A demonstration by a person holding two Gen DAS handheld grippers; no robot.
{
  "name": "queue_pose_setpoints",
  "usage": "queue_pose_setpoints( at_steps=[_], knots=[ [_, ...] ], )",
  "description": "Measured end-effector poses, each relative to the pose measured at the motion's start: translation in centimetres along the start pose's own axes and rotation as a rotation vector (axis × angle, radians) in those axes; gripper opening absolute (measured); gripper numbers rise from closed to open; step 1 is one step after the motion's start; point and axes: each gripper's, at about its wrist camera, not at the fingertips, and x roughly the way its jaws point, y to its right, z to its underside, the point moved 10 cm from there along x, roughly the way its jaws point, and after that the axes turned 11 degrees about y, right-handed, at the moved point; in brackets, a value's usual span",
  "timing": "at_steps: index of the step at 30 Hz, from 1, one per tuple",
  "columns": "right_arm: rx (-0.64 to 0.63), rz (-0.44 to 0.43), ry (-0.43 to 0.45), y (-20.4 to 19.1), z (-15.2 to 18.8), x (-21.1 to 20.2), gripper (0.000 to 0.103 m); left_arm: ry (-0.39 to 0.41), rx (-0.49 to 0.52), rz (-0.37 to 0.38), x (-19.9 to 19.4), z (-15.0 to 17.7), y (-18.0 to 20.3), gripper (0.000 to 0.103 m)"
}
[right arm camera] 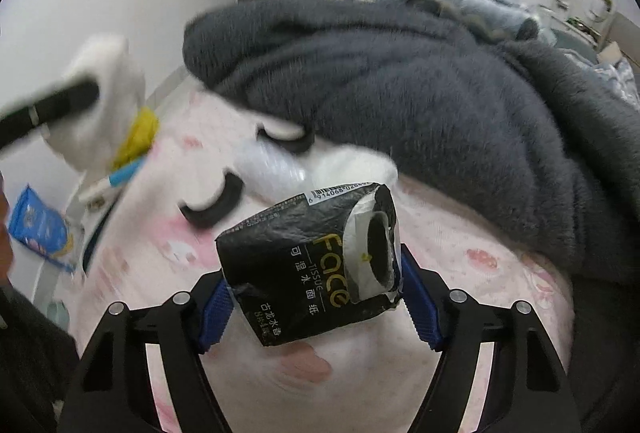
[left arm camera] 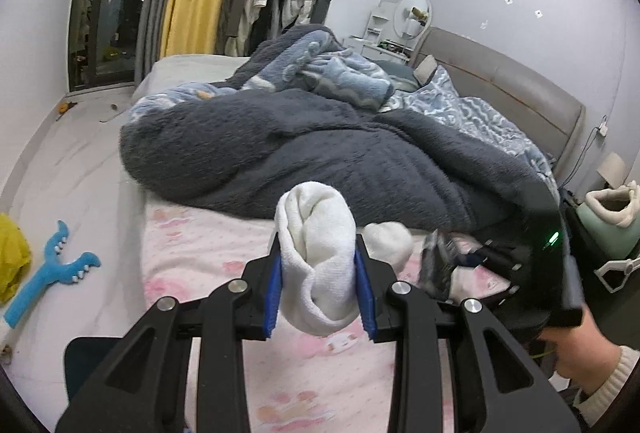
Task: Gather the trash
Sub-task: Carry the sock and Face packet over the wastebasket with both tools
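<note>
- The bed [left arm camera: 192, 253] is the biggest thing here. It has a pink sheet with little pictures on it.
- A big fluffy dark grey blanket [left arm camera: 320, 153] lies in a heap over the far part of the bed.
- The left gripper [left arm camera: 320, 273] is closed on a white sock [left arm camera: 316, 257]. The two blue pads [left arm camera: 274, 297] press on the sock from both sides. The sock stands up tall between them. Its rolled top sticks out past the tips and its bottom hangs down under them.
- The right gripper [right arm camera: 316, 293] is closed on a black tissue pack [right arm camera: 308, 265]. The pack sits across the gap, squashed and tipped to one side. Its torn end with white tissue showing points to the right.
- Both things are off the sheet and up in the air, so I think the picking-up part is done for these two.
- A second white sock [left arm camera: 390, 241] lies on the sheet, just past the left gripper and a bit to its right. It lies between the two grippers.
- Both grippers are full. I think each must drop its load before it can take that sock.
- No trash bin or bag can be seen, so I cannot tell which way the load should go.
- Some small black curved bits [right arm camera: 210, 205] lie on the sheet, just beyond the tissue pack.
</note>
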Motion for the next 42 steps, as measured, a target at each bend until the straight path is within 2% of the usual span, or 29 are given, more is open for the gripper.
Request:
queue_pose_setpoints(
  at_steps=[4,6,12,17,24,35,42],
  knots=[
    [0.061,0.0,0.071,-1.0,-1.7,-0.8,0.075,-0.003,0.015,-0.046,-1.0,0.6,-1.8,0.035],
    [0.082,0.004,0.079,-1.4,-2.4,-0.9,0.075,-0.009,0.017,-0.069,-1.4,0.9,-2.7,0.035],
    [0.067,0.025,0.183,-3.8,-4.5,-3.2,0.075,-0.045,0.012,-0.122,-2.0,2.1,-5.0,0.035],
    [0.097,-0.016,0.209,-5.9,-5.3,-3.0,0.075,-0.104,0.03,-0.177,-2.6,4.4,-7.4,0.035],
    [0.068,-0.048,0.205,-9.7,-5.4,-2.3,0.075,-0.184,0.0,-0.254,-3.5,7.7,-12.1,0.035],
    [0.03,-0.113,0.208,-15.1,-6.2,-0.9,0.075,-0.333,-0.145,-0.336,-4.1,13.3,-19.0,0.035],
    [0.011,-0.17,0.188,-19.1,-6.7,0.6,0.075,-0.415,-0.194,-0.376,-5.0,16.2,-21.9,0.035]
  ],
)
